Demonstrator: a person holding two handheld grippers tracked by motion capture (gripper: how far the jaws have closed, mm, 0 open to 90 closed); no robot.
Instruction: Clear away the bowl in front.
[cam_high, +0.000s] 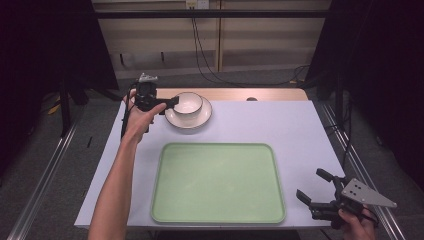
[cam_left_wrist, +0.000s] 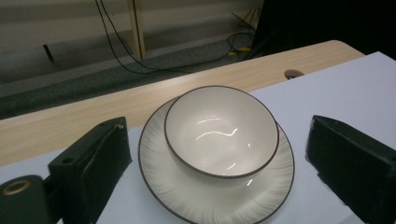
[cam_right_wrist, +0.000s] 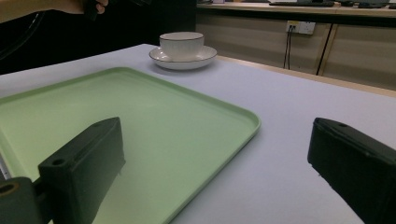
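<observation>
Spread black jaws of the left claw (cam_left_wrist: 217, 172) straddle the bowl (cam_left_wrist: 222, 133) on its saucer (cam_left_wrist: 154, 154) just ahead, while the right claw (cam_high: 320, 192), also spread, waits well apart beside the green tray (cam_high: 217, 182).

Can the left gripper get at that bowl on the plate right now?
Probably yes. The left gripper is open right beside the bowl, which sits on the plate, and nothing stands between its jaws and the bowl.

Grey floor (cam_high: 60, 150), dark curtains (cam_high: 45, 45)
</observation>
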